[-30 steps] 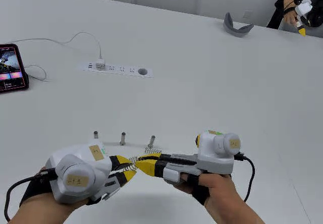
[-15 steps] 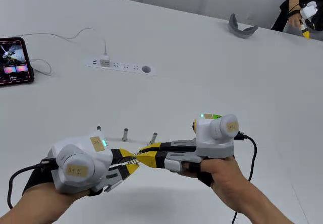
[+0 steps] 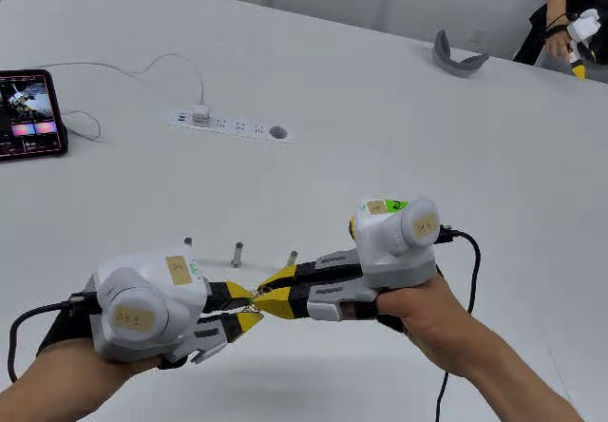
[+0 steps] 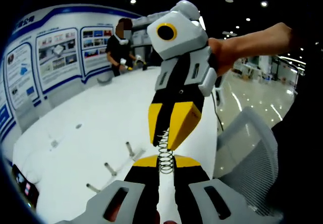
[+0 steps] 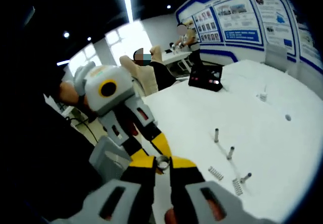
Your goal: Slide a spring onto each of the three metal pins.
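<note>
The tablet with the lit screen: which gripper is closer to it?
Left. The left gripper lies on the tablet's side of the held spring; the right gripper reaches in from the far side.

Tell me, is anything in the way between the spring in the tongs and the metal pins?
Nothing visible is. The spring is gripped between the left tongs and the right tongs. The three pins stand bare on the table just past them. Two loose springs lie beside an end pin, not over it.
</note>
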`<state>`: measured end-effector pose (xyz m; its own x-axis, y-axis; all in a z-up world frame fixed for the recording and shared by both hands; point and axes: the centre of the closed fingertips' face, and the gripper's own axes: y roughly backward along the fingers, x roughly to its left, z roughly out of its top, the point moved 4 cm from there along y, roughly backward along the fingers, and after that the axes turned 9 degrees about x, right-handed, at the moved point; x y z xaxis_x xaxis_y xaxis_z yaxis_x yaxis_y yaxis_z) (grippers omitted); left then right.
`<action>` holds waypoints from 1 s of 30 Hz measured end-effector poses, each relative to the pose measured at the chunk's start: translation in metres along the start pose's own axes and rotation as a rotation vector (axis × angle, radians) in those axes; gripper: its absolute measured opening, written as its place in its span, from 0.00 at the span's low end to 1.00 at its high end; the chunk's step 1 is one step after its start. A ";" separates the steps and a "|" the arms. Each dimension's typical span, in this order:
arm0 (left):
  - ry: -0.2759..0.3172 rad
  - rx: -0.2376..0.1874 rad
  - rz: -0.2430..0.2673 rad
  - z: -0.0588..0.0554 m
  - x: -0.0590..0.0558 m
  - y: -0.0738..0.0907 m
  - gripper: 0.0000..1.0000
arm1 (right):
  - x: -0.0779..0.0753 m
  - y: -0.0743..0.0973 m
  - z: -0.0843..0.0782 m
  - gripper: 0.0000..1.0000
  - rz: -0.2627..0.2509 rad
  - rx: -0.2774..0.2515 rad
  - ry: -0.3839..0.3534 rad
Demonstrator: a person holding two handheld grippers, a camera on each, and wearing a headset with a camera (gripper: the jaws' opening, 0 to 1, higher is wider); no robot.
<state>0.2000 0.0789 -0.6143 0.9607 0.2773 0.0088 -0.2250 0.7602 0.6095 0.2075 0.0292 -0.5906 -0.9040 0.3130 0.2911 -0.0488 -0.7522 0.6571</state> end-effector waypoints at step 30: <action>-0.005 -0.036 -0.018 -0.002 0.000 0.007 0.10 | 0.001 -0.009 0.000 0.12 0.050 0.116 0.136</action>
<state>0.1986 0.0855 -0.6112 0.9654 0.2609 0.0021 -0.2136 0.7856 0.5807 0.2070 0.0368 -0.5960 -0.9536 0.1900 0.2337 0.0396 -0.6901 0.7226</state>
